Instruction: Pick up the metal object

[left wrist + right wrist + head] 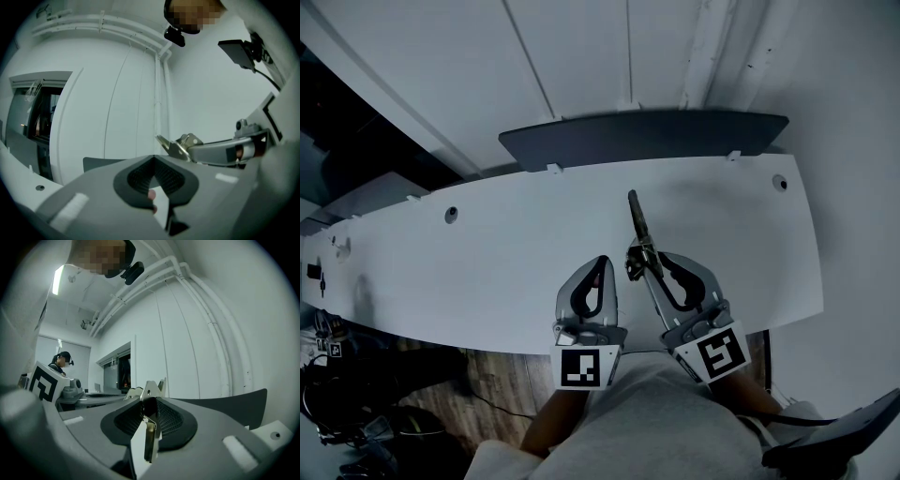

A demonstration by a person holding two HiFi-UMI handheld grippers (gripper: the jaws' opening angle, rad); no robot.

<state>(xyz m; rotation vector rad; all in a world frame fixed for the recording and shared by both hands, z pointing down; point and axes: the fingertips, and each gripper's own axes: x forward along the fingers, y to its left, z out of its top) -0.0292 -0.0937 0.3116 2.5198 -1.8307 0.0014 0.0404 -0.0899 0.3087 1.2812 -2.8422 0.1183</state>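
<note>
The metal object (638,228), a long thin metal tool with a hinged bracket partway along it, is held above the white table (487,272). My right gripper (657,262) is shut on its lower part. In the right gripper view its flat strip (150,439) runs between the pads and its bracket (149,391) sticks out past the tips. My left gripper (598,266) hovers just left of it, shut, with nothing between its pads (140,177). In the left gripper view the metal object's bracket (180,145) shows to the right. Both grippers point up toward the wall.
A dark grey panel (642,139) stands along the table's back edge. Round holes (450,214) (779,182) are set in the tabletop. Cables and gear (337,394) lie on the wooden floor at the left. A person (61,361) is at another bench far off.
</note>
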